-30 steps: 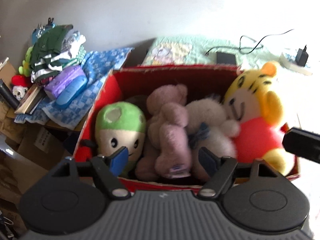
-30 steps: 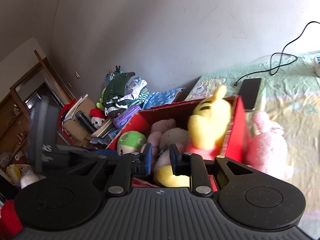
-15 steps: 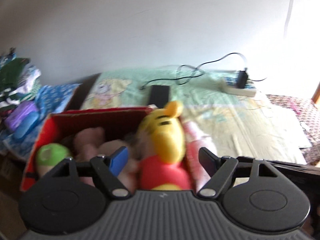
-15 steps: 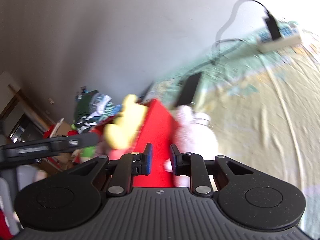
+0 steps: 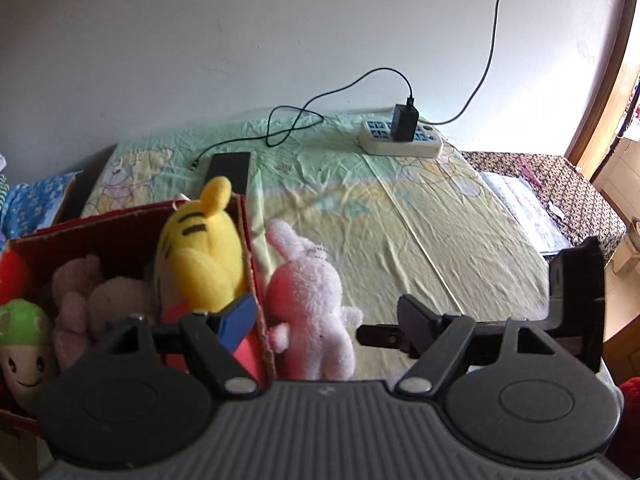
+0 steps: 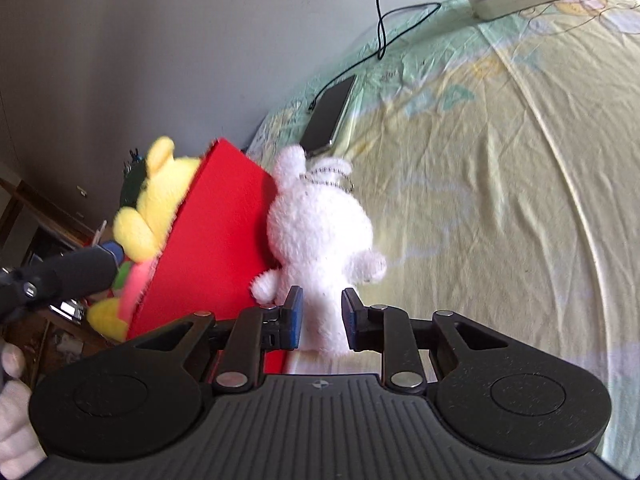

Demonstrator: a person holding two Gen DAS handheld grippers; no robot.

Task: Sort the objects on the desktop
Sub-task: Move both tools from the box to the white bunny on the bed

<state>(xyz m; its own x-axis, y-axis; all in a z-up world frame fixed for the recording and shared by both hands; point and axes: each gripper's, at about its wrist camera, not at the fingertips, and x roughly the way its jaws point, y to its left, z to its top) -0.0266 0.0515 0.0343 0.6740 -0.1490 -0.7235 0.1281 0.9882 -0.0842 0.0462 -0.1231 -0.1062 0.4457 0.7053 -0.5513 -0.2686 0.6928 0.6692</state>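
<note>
Bunny (image 6: 320, 228), pale pink plush, stands upright on the sheet (image 6: 500, 200), leaning against the outer right wall of the red box (image 6: 224, 240). We see the right gripper (image 6: 319, 322) with jaws parted around its lower body, pads (image 6: 296, 316) just beside the fur, no squeeze visible. Left gripper (image 5: 326, 320) hangs spread wide and empty above the box edge. Box holds the yellow tiger (image 5: 200, 256), 2 pinkish plushes (image 5: 100, 292) and a green-capped doll (image 5: 24, 344). Phone (image 5: 228, 170) and power strip (image 5: 400, 140) lie well behind.
</note>
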